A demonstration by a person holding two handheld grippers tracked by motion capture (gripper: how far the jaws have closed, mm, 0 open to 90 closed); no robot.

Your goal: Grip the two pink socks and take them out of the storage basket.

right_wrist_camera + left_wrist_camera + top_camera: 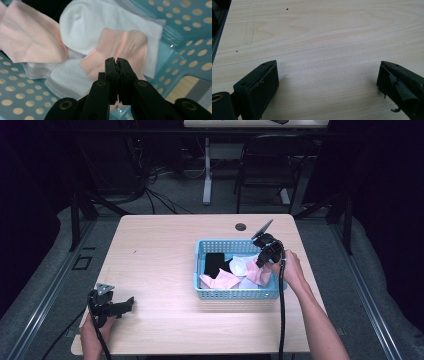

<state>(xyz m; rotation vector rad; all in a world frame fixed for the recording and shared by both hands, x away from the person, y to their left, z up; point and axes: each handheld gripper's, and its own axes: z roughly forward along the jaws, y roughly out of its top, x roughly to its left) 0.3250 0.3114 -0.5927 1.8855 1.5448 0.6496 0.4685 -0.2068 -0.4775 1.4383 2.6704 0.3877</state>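
While my left gripper (127, 304) waits wide open, well left of the blue basket (235, 293), my right gripper (116, 60) pinches a pink sock (120, 50) inside it — first pick (others remain).

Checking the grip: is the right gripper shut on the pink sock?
Shut: the right gripper pinches the pink sock in the blue basket.

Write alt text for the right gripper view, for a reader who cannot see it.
The right gripper has its black jaws shut on the edge of a pink sock. The sock lies over a white sock inside a blue perforated basket. Another pink sock lies at upper left.
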